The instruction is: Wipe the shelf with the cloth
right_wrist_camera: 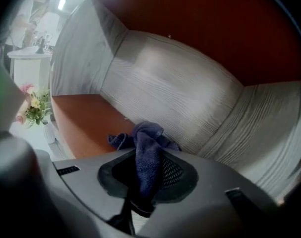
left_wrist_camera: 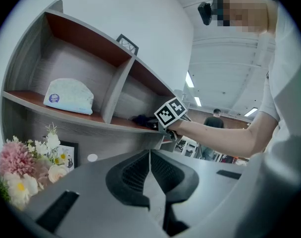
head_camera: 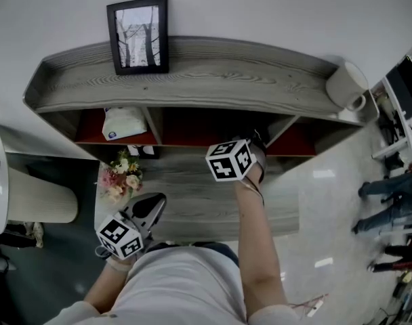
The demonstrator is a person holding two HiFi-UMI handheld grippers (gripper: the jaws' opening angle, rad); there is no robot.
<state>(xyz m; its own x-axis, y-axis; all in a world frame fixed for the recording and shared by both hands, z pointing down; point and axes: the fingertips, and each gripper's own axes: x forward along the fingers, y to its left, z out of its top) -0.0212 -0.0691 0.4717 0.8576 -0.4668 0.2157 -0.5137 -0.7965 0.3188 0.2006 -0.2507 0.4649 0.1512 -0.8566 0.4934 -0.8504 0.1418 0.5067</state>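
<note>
While I reach in, right tool (right_wrist_camera: 148, 155): clamped on cloth (right_wrist_camera: 146, 135), inside middle bay of shelf (head_camera: 192, 80), centre.
Left tool (left_wrist_camera: 149, 155): jaws together, empty, lower left in head view.

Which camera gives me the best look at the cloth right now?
The right gripper view: the dark blue cloth fills the centre, pinched in the right gripper, its free end bunched ahead of the jaws above the shelf floor. The left gripper view shows only a small dark lump. The head view hides it.

The dark blue cloth (right_wrist_camera: 146, 143), bunched, is pinched in the right gripper (right_wrist_camera: 146, 182) over the shelf's (right_wrist_camera: 86, 118) red-brown board, near its back.
</note>
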